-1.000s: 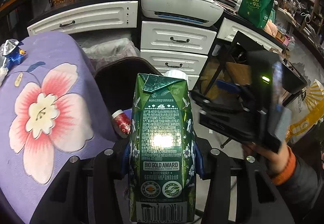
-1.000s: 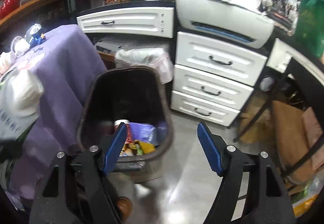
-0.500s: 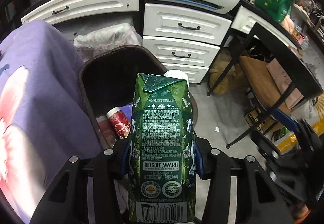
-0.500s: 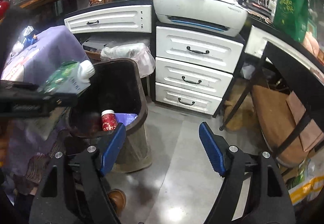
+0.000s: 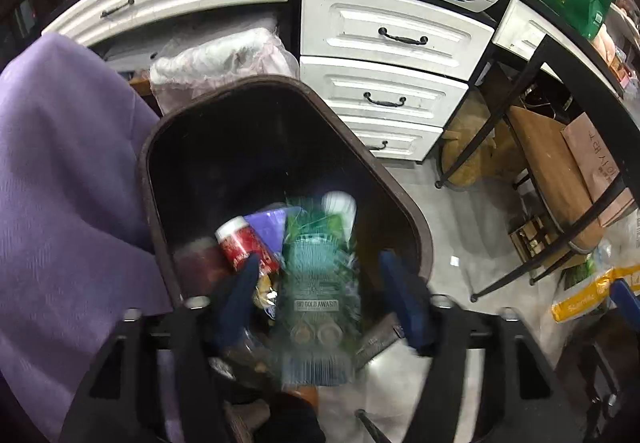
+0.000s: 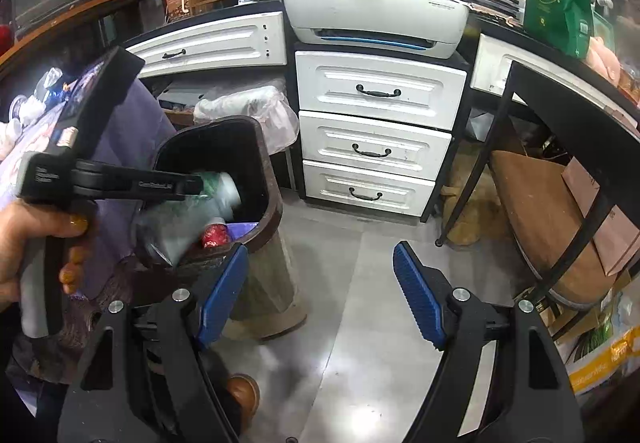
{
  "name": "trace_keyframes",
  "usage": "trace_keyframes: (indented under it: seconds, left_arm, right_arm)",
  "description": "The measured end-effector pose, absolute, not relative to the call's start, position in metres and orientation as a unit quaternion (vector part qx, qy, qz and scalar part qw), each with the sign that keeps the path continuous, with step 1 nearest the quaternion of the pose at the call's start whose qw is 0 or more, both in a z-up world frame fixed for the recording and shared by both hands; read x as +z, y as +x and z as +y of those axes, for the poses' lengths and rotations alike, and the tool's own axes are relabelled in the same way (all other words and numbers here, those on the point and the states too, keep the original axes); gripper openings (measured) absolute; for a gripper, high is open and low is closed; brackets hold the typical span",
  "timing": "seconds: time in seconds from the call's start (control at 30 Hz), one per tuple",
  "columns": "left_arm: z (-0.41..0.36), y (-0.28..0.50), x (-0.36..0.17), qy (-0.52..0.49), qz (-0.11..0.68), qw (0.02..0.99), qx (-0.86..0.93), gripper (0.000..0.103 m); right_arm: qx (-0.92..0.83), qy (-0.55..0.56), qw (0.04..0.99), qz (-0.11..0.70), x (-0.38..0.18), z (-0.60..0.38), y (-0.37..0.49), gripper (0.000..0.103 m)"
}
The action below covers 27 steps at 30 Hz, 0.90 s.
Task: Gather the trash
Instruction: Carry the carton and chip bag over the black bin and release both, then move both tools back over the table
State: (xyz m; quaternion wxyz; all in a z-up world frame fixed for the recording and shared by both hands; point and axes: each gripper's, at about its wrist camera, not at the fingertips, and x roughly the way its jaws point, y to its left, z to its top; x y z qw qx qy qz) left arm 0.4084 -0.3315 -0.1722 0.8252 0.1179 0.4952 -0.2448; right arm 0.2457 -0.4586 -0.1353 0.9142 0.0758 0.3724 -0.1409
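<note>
The green carton (image 5: 320, 279) is blurred between my left gripper (image 5: 324, 299), jaws spread wide, above the dark bin (image 5: 404, 199). I judge the drop in progress; my empty, open right gripper (image 6: 320, 295) should fetch more trash.

floor (image 6: 360, 275): grey, shiny | bin (image 6: 256, 179) stands on it by the drawers (image 6: 372, 135) | black stand's (image 6: 472, 179) feet on it | yellow bag (image 6: 600, 355) lies at the right | bench (image 5: 60, 183): purple cloth, by the bin
</note>
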Motion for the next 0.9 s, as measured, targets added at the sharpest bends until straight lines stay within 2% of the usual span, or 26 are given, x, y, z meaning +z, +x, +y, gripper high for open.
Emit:
trace_keyframes:
  seconds: [0.3, 0.5, 0.67, 0.9]
  left_arm:
    - [-0.325, 0.391, -0.142, 0.093, 0.469, 0.836, -0.269, 0.074]
    - [-0.309, 0.366, -0.103, 0.084, 0.435, 0.850, -0.286, 0.081]
    - [-0.285, 0.341, -0.064, 0.092, 0.385, 0.870, -0.294, 0.093]
    - [-0.238, 0.318, -0.024, 0.096, 0.355, 0.878, -0.308, 0.097]
  right_arm:
    - [-0.141, 0.089, 0.918, 0.361, -0.130, -0.461, 0.243, 0.075]
    - [-0.134, 0.094, 0.919, 0.358, -0.126, -0.456, 0.243, 0.075]
    - [-0.118, 0.097, 0.922, 0.356, -0.120, -0.447, 0.245, 0.075]
    - [-0.081, 0.107, 0.927, 0.351, -0.108, -0.430, 0.249, 0.080]
